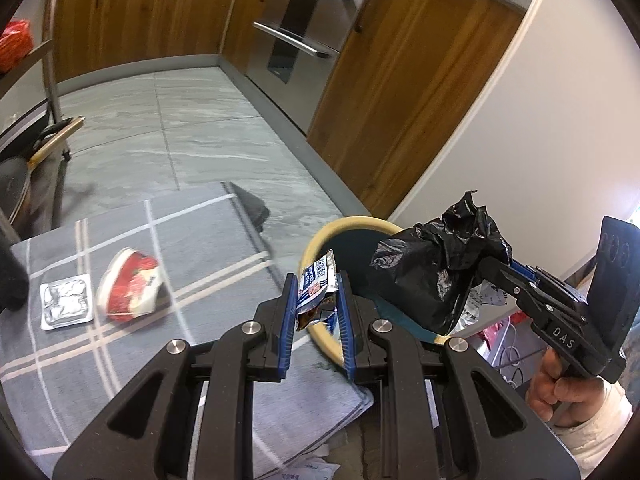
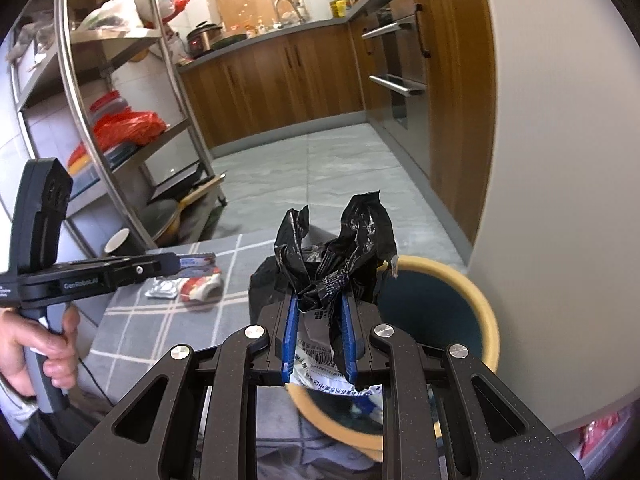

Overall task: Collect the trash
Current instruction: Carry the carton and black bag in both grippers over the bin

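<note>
Kitchen floor (image 1: 208, 120) tiled grey; checked cloth (image 1: 160, 240) foreground.

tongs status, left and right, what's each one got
left tongs: closed on a snack wrapper
right tongs: closed on a black plastic bag

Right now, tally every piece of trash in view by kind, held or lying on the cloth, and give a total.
Snack wrappers: 1, clamped in the left gripper: wrapper
Black plastic bags: 1, pinched in the right gripper: bag
White printed packets: 1, held alongside that bag
Red and white packets: 1, on the cloth
Foil blister packs: 1, on the cloth
Total: 5
</note>
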A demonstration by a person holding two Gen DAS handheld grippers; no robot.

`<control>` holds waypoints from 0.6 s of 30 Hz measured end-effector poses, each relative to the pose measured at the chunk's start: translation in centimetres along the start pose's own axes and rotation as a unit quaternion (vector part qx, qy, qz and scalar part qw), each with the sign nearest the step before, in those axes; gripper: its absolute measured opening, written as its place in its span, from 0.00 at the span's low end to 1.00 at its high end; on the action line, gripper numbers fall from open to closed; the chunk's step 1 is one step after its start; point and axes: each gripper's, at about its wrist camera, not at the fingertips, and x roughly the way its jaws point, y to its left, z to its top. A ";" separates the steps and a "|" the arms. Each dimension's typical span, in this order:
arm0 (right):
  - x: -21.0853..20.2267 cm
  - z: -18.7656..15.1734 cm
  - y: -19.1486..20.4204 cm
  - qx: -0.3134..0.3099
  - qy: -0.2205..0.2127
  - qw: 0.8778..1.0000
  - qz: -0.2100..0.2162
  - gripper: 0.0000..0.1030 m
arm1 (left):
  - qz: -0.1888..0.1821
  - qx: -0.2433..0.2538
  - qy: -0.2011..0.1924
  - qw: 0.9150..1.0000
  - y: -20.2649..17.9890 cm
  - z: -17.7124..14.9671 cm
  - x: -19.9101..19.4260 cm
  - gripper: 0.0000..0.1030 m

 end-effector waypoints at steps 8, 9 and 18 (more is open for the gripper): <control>-0.7 -0.5 -1.8 0.004 0.000 1.000 -0.029 0.20 | -0.019 0.008 0.019 1.000 -3.0 0.6 3.1 0.18; -0.5 -0.6 -2.1 0.005 0.003 0.999 -0.034 0.20 | -0.022 0.008 0.024 0.999 -3.4 0.5 3.7 0.18; 0.4 -1.7 -3.8 0.021 0.032 0.998 -0.054 0.20 | -0.037 0.000 0.056 0.998 -4.9 0.1 7.5 0.18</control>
